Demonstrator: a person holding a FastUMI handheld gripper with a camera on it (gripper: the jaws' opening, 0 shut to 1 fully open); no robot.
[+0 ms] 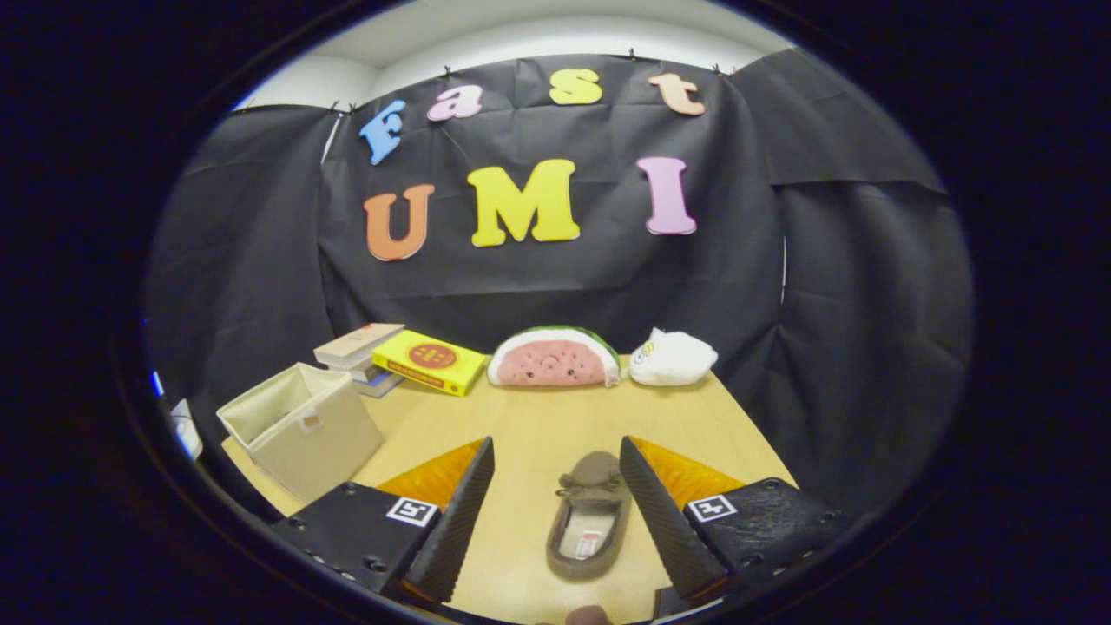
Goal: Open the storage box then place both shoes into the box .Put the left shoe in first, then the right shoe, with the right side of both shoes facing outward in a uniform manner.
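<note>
Black-draped booth, wooden desk: one shoe lies between the spread fingers of the released tool, storage box already open and well left of that shoe; grasp step pending, next move likely needs lowering and clenching.

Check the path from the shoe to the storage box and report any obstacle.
Nothing visible blocks it. The shoe lies between the open gripper fingers; bare table runs to the open storage box. Books sit behind it.
</note>
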